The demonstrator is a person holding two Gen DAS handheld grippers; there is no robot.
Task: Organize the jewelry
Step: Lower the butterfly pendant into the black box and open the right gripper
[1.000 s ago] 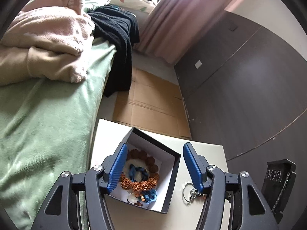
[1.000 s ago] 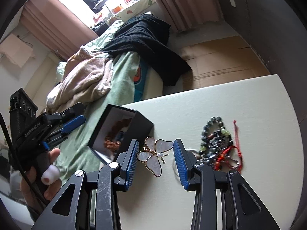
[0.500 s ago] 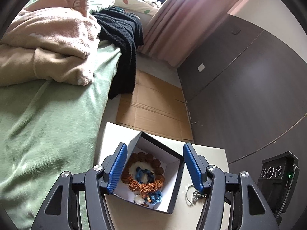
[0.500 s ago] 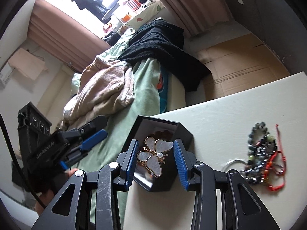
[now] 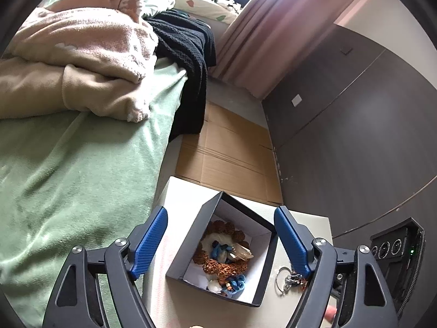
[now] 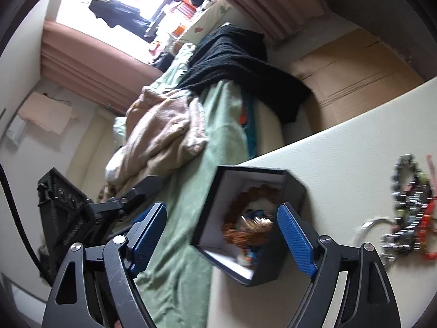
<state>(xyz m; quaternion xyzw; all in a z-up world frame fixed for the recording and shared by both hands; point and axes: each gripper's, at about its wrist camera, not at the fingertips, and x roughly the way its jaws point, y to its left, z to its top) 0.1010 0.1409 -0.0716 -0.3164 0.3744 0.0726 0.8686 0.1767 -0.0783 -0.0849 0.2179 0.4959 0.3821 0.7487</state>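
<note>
A black box with a white inside (image 5: 240, 213) stands on the white table (image 5: 180, 194). It holds a brown bead bracelet (image 5: 226, 266), blue pieces and the butterfly brooch (image 5: 241, 252). My left gripper (image 5: 221, 243) is open and empty above the box. My right gripper (image 6: 222, 236) is open and empty over the same box (image 6: 295, 188), where the brooch (image 6: 258, 221) lies on the beads. A pile of bead bracelets and a red cord (image 6: 412, 205) lies on the table to the right. A key ring (image 5: 284, 278) lies beside the box.
A green-covered bed (image 5: 68, 169) with beige blankets (image 5: 82, 54) and a black garment (image 5: 188, 63) borders the table's left side. Flattened cardboard (image 5: 226, 150) lies on the floor beyond. Dark cabinets (image 5: 355, 136) stand to the right.
My right gripper carried the butterfly brooch left over the box, opened and let it go into the box. My left gripper stayed open above the box.
</note>
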